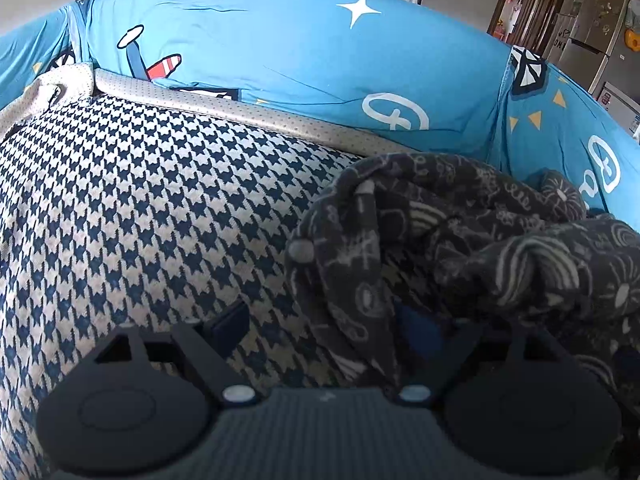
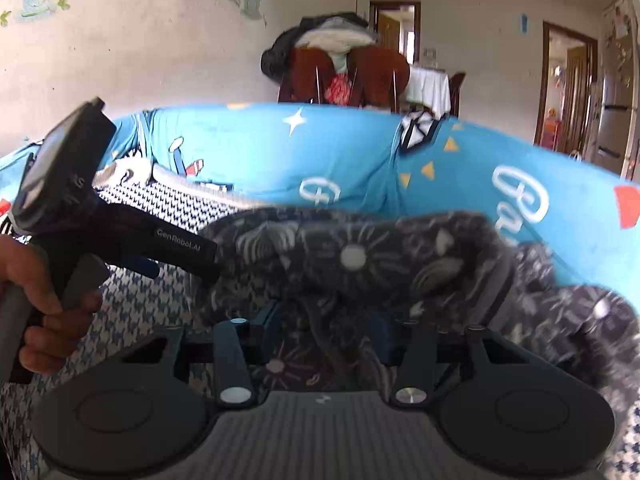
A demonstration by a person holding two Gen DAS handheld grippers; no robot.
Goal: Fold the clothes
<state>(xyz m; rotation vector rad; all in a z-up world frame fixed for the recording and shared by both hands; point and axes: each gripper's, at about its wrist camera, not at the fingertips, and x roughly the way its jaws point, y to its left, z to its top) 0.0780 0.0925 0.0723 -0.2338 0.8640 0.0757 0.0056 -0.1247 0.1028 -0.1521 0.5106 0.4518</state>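
Right tool [image 2: 324,336] is clamped on the dark patterned garment [image 2: 360,256]; left tool [image 1: 320,328] gapes, empty. Spreading step judged underway; a free edge must be gripped next.

A sofa seat covered in navy-and-white houndstooth fabric [image 1: 152,208] carries everything here. Along its back edge runs a strip of pale grey dotted cloth [image 1: 224,106], bunched into a knot at the back left corner. Behind that edge rises the backrest, wrapped in a bright blue cartoon-print cover [image 1: 304,52] with white stars and lettering. Directly on the seat, toward its right side and reaching the back edge, lies a crumpled dark grey garment with pale doodle and flower prints [image 1: 480,236], heaped in loose folds. The seat's left part lies bare.
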